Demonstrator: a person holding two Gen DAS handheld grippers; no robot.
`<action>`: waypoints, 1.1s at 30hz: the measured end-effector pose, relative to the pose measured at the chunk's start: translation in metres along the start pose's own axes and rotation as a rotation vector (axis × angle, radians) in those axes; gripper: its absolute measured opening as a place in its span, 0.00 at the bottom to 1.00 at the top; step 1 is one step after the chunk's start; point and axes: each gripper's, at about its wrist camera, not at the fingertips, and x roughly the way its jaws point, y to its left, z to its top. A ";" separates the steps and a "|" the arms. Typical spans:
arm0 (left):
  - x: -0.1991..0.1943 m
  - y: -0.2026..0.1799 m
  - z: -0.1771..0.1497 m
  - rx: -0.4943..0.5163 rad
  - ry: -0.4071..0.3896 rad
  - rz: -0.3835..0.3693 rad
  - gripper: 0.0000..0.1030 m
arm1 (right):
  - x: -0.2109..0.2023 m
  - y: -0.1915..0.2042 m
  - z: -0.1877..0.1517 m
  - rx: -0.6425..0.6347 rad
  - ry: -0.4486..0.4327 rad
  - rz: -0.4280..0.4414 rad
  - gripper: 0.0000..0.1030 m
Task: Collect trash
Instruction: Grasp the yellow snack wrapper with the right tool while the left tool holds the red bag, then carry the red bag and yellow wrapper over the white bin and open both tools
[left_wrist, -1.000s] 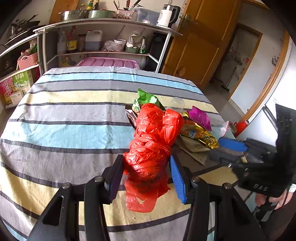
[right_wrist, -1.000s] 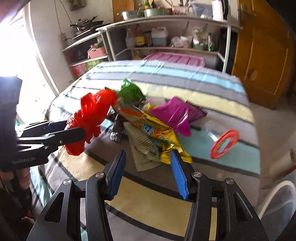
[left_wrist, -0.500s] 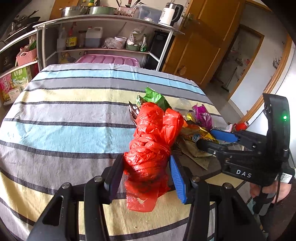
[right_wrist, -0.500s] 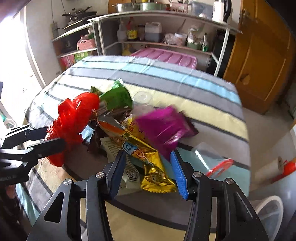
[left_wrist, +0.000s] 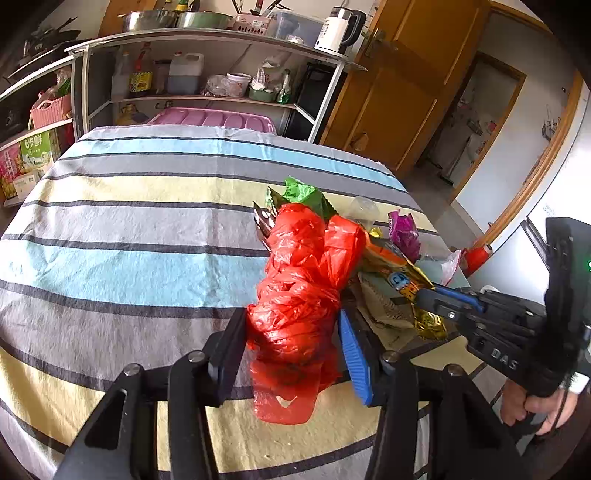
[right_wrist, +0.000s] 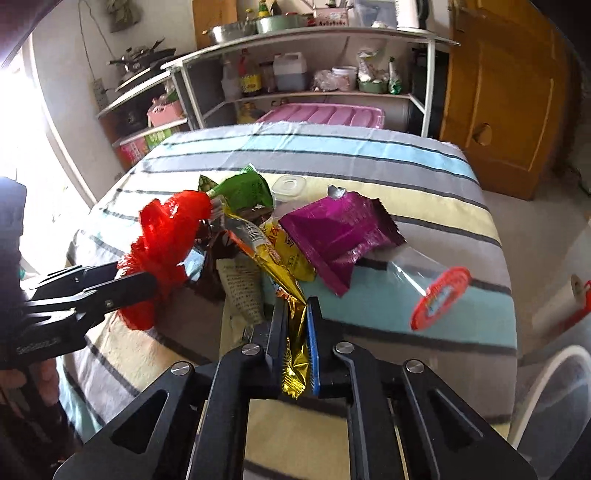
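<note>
Right gripper: my jaws are pinched on the tail of the gold wrapper near the table front edge; thin foil, light, slippery, so I grip the crimped end.
Left gripper: clamped on the red bag; soft, crinkly film, bunched.
Pile beyond: purple packet, green packet, toward the table's middle; all flat, glossy, weightless.

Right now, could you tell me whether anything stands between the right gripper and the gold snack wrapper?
Nothing visible does: the right gripper is already shut on the gold snack wrapper. The purple wrapper lies beyond it, and the left gripper holds the red plastic bag.
</note>
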 end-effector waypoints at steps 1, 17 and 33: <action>-0.001 -0.002 -0.001 0.002 -0.002 -0.003 0.50 | -0.003 0.001 -0.002 0.006 -0.006 -0.006 0.08; -0.030 -0.053 -0.007 0.114 -0.057 -0.039 0.50 | -0.071 -0.003 -0.034 0.140 -0.150 -0.101 0.07; -0.029 -0.140 -0.017 0.260 -0.049 -0.144 0.50 | -0.135 -0.044 -0.071 0.288 -0.249 -0.207 0.07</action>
